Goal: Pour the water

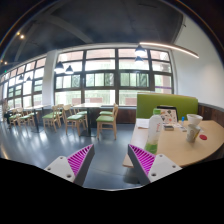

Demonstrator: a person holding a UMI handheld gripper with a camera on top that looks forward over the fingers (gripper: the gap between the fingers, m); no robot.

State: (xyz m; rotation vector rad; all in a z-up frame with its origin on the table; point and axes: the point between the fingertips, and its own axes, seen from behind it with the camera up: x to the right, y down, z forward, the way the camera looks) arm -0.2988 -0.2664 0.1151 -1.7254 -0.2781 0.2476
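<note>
The bottle (155, 134) with a green label stands upright on the round wooden table (185, 148), just ahead of my right finger and a little beyond it. A cup (193, 124) stands farther back on the same table. My claw (113, 160) is spread open, holding nothing. Chairs (107, 119) stand before the big windows (100, 78).

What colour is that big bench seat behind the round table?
Bright green: the bench seat shows in the gripper view, beyond the round table.
</note>
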